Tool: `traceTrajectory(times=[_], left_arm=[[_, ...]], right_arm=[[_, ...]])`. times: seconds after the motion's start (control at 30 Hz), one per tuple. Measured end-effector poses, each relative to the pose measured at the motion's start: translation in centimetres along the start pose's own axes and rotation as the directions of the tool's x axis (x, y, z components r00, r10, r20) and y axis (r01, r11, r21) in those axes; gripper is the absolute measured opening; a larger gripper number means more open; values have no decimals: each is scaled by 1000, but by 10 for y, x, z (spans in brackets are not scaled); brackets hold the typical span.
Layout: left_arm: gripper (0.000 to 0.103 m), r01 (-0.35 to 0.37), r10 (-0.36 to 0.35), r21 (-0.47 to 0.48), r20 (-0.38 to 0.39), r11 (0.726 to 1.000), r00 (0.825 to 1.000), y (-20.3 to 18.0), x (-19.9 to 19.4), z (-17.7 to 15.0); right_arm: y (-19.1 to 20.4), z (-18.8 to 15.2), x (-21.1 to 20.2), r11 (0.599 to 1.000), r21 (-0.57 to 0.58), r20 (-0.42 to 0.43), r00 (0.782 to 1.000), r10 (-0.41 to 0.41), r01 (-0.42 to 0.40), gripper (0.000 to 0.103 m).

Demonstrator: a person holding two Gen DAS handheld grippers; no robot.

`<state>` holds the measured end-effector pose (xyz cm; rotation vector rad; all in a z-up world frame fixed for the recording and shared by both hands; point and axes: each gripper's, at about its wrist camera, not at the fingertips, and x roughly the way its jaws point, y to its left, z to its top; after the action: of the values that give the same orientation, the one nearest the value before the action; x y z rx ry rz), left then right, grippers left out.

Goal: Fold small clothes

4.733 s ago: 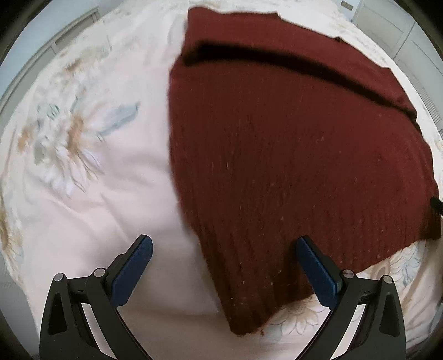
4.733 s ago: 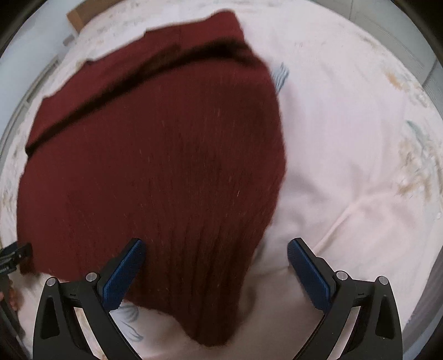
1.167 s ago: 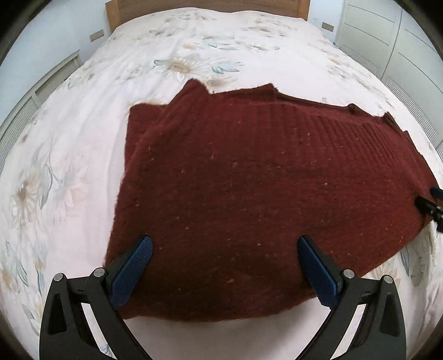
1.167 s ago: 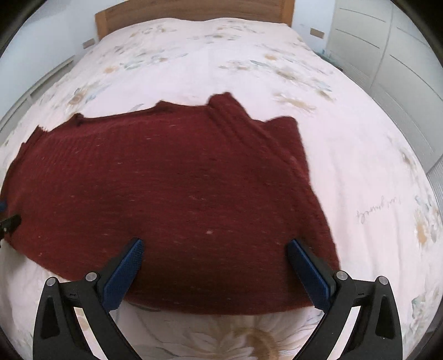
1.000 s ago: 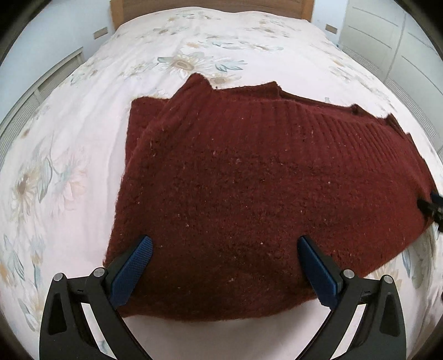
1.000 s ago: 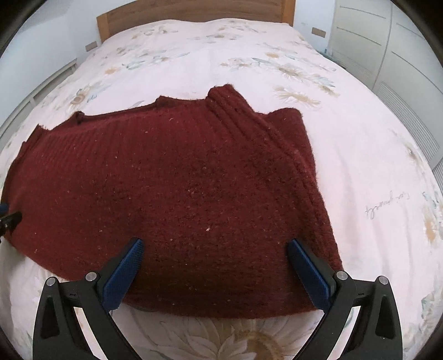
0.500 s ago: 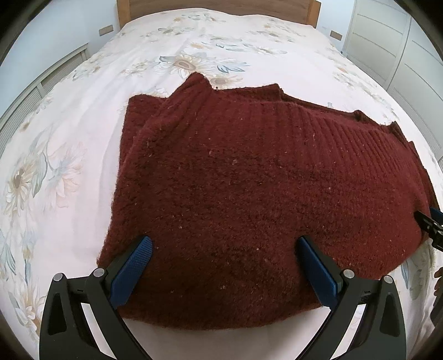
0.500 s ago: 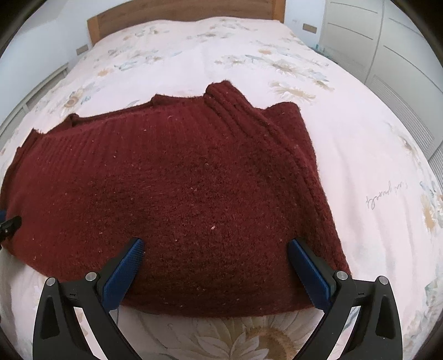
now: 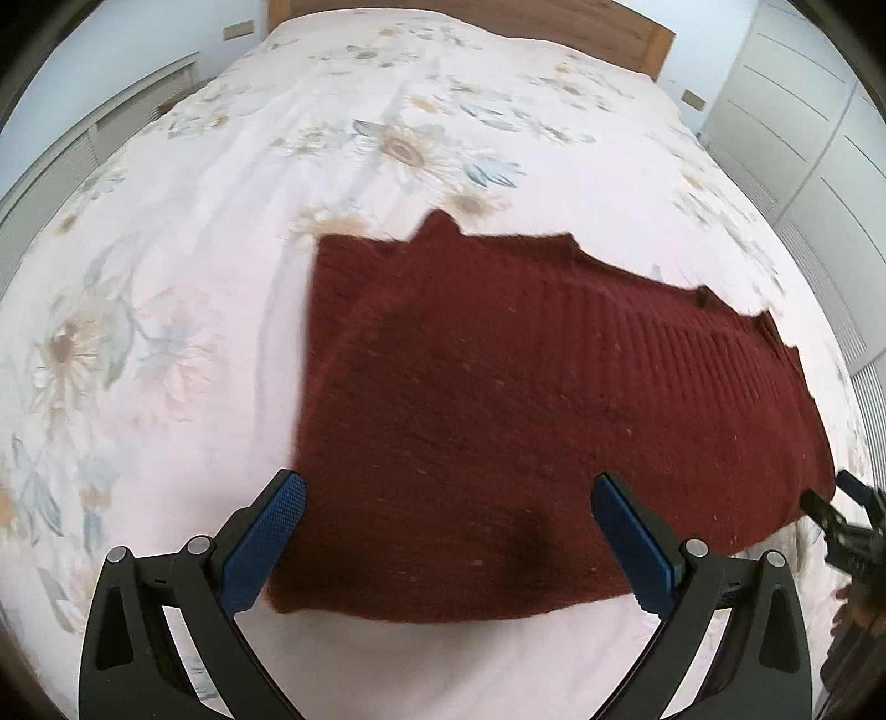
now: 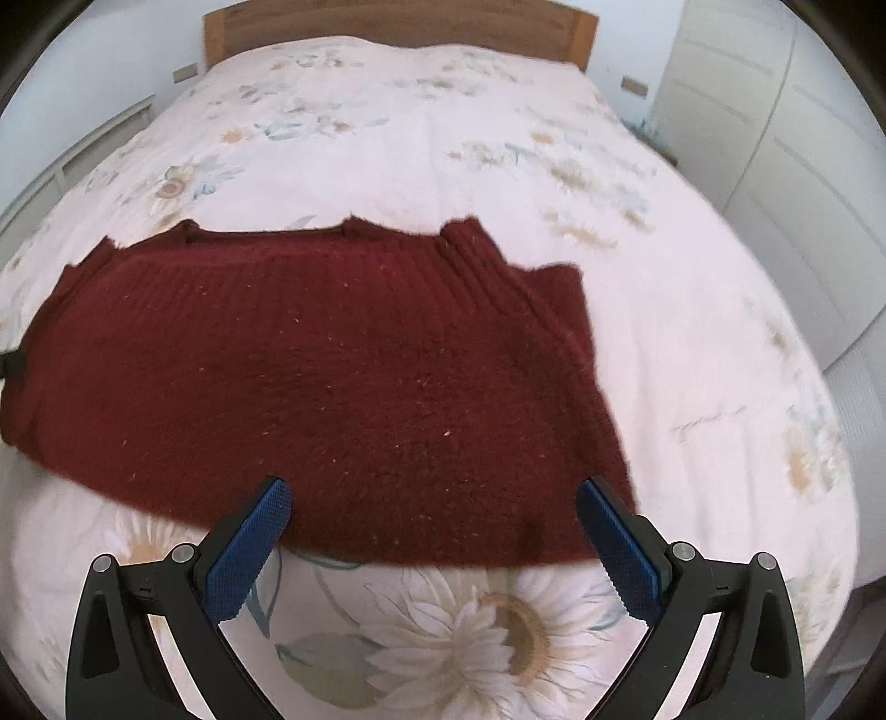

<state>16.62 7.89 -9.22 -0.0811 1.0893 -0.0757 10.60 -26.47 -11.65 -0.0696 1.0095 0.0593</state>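
A dark red knitted sweater (image 9: 531, 410), fuzzy and ribbed along its far edge, is seen lying folded into a wide, roughly rectangular shape on the bedspread (image 9: 277, 183), which is pale pink cotton printed with large daisies. The left gripper (image 9: 448, 540) is held spread wide with nothing between its blue, finely grooved pads (image 9: 266, 540), above the near left part of the sweater, and the right gripper (image 10: 434, 545) is likewise held released and empty over the near right edge. A wooden headboard (image 10: 398, 22) is seen at the far end of the bed, and white panelled wardrobe doors (image 10: 786, 138) are seen at the right.
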Motion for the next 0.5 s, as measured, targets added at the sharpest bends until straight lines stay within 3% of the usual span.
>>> traceTrajectory(times=[0.17,0.27,0.37,0.5], left_arm=[[102,-36,36,22,-29,999,999,15,-1,0],[102,-51,49,-28,-46,998,998,37,2,-2],[102,-18,9,-113,-78,993,997,57,8,-4],[102,37,-57,-145,-132,989,990,61,29,-5]], right_arm=[[0,-6,-18,1000,-11,18,1000,13,-12,103],[-2,-10,-20,1000,-8,11,1000,15,-15,103],[-2,-13,-19,1000,-2,-1,1000,20,-20,103],[-7,-17,-19,1000,11,-14,1000,22,-22,103]])
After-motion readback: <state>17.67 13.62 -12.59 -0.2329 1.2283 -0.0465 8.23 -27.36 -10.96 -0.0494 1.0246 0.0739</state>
